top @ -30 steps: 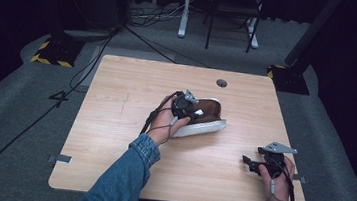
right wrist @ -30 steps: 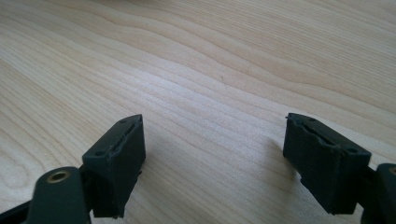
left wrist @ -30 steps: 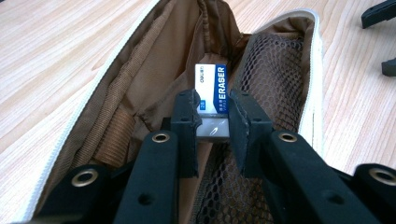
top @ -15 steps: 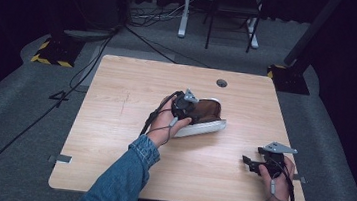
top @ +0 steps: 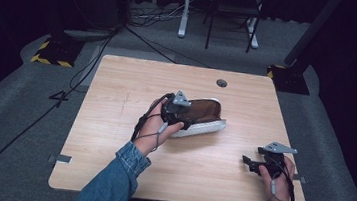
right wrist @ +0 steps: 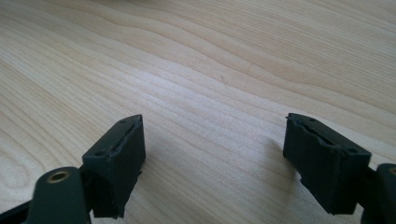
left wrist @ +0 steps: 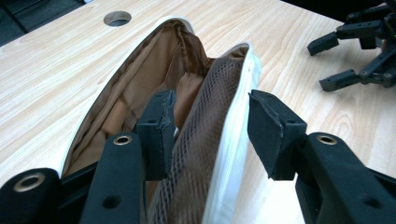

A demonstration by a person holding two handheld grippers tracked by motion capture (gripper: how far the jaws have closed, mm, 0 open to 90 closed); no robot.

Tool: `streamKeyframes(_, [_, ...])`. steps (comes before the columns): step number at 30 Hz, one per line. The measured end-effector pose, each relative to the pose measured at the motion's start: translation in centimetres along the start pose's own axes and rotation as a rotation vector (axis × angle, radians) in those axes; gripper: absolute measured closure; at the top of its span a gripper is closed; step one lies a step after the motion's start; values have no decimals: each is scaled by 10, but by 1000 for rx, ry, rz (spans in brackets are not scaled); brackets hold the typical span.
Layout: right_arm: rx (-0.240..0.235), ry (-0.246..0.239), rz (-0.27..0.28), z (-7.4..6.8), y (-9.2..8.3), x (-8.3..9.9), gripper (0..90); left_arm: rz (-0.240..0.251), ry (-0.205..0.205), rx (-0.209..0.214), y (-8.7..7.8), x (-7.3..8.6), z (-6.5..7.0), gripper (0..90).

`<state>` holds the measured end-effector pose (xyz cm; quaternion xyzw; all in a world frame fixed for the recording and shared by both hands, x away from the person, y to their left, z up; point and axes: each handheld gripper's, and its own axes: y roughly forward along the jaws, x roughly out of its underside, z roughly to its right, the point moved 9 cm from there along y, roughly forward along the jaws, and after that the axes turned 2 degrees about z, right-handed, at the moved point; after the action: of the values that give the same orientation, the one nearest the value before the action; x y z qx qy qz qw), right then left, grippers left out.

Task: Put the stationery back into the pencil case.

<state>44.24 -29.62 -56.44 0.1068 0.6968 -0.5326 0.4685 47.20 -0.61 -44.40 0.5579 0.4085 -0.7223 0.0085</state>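
Over the pouch [left wrist: 196, 140], the left hand-held gripper [left wrist: 210, 126] opens, straddling its wall.

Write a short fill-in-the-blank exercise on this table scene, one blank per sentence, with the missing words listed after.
1. The pouch lies on the wooden ____.
2. The mesh wall of the pouch stands between the jaws of the ____ gripper.
3. The lining inside the pouch is ____ in colour.
4. The right gripper has its jaws ____ with only bare wood between them.

Missing words: table; left; brown; open
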Motion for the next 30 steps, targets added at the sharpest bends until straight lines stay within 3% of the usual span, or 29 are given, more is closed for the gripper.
streamKeyframes(19, [1, 0, 0, 0, 0, 0, 212, 27, -21, -26, -53, 27, 8, 473])
streamKeyframes(30, [0, 0, 0, 0, 0, 0, 212, 17, -9, -60, -83, 55, 9, 446])
